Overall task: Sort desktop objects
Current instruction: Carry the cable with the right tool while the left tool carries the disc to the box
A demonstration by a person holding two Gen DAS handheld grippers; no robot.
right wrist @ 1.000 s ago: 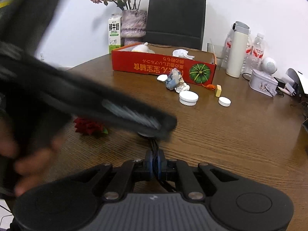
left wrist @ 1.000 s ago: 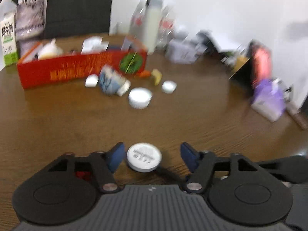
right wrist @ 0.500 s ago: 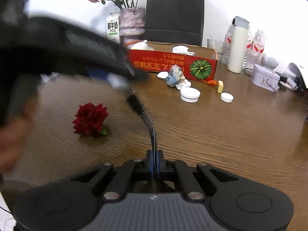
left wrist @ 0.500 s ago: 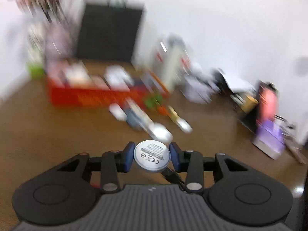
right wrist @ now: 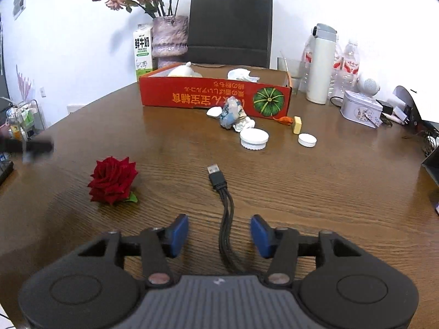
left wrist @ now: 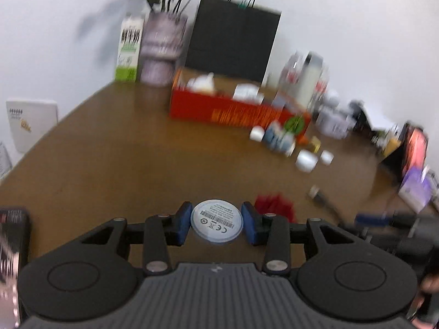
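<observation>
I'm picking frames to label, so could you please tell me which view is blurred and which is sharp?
Left wrist view: background smeared by motion blur, though the white disc in the left hand-held gripper stays legible. Right wrist view: sharp, the rose and USB cable crisp; fisheye bends the edges.

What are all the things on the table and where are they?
Rose: 1, red, table's near left.
USB cable: 1, black, between right claw's fingers, untouched.
Round disc: 1, white, gripped in left claw.
Box: 1, red, far middle.
Round lids: 2, white, before the box.
Flask: 1, white, right of box.
Milk carton: 1, white-green, by the vase.
Paper bag: 1, black, at the back.
Left claw: shut.
Right claw: open.
</observation>
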